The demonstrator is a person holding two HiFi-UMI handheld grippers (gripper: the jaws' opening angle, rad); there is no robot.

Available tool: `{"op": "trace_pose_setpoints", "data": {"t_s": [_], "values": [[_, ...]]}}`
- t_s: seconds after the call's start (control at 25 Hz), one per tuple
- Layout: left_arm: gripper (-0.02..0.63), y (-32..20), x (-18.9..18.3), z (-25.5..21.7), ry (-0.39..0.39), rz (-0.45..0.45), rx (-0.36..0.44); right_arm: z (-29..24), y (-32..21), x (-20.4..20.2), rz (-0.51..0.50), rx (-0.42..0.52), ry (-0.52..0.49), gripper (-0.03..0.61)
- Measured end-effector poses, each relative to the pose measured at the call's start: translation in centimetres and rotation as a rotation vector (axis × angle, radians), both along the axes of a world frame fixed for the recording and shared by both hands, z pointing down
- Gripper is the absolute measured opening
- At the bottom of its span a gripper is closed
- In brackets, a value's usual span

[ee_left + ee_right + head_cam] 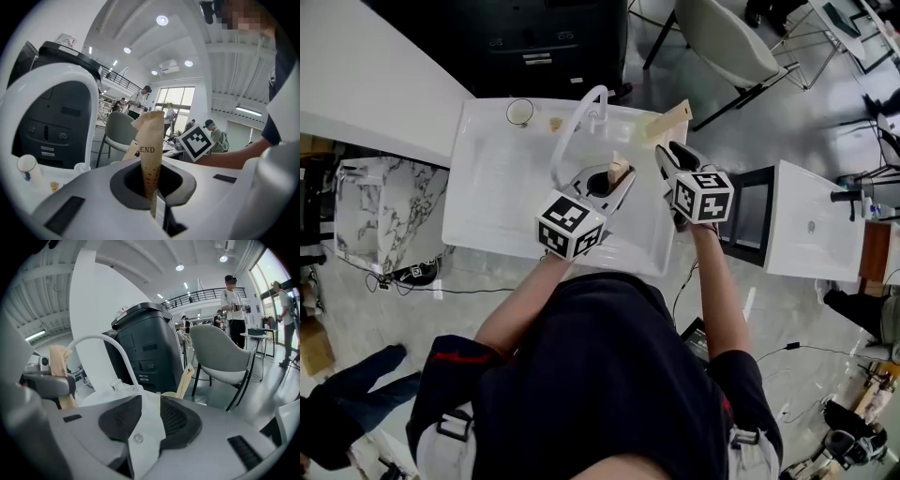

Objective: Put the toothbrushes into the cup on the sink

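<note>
Far left corner of the sink [487,187] ledge: clear glass cup [520,112], upright, nothing in it that I can see. Just right of it on the back ledge is the white arched faucet [598,111], with its spout curving out over the basin.

The left gripper [617,183] is over the middle of the basin, near the spout end. It's clenched on a paper-wrapped toothbrush [151,150]: the left gripper view shows the jaws pinched on the wrapper's lower end, and the rest sticks up roughly upright with "END" printed on it. That brush is well apart from the cup.

A second wrapped toothbrush [668,123] leans tilted at the sink's far right corner. Its bottom end is hidden, so I can't tell what it stands in.

The right gripper [673,155] is at the sink's right edge, just short of that second brush and not touching it. It's released: the right gripper view shows the jaws spread with only the sink surface between them.

A grey chair [727,42] sits behind the sink on the right.
</note>
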State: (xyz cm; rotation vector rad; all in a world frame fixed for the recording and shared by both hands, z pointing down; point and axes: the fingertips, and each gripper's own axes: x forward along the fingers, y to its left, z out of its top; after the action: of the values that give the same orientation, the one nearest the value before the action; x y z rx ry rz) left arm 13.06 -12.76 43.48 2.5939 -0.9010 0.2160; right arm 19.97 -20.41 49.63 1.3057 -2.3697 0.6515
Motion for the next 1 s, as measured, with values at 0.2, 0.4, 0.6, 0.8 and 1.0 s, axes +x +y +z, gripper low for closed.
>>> {"op": "trace_pose_setpoints", "data": {"t_s": [0.2,0.4,0.6,0.8,1.0], "values": [[0.014,0.6,-0.4,-0.5,0.001,0.034,0.021,-2.1,2.2,-1.5,0.001,0.029,-0.043,0.086],[0.014,2.2,-0.5,-0.8,0.011,0.069,0.037,-3.3,4.7,-3.0,-0.015,0.055,-0.038,0.063],[0.014,2.9,-1.6,-1.2,0.001,0.066,0.072,-4.1,6.7,-4.2,-0.023,0.096,0.001,0.048],[0.014,3.8,-2.5,-1.4,0.008,0.080,0.083,-5.1,8.3,-5.0,-0.003,0.126,0.009,0.041],[0.014,4.5,-2.5,-1.2,0.014,0.101,0.086,-5.7,9.2,-5.5,0.009,0.145,0.005,0.040]]}}
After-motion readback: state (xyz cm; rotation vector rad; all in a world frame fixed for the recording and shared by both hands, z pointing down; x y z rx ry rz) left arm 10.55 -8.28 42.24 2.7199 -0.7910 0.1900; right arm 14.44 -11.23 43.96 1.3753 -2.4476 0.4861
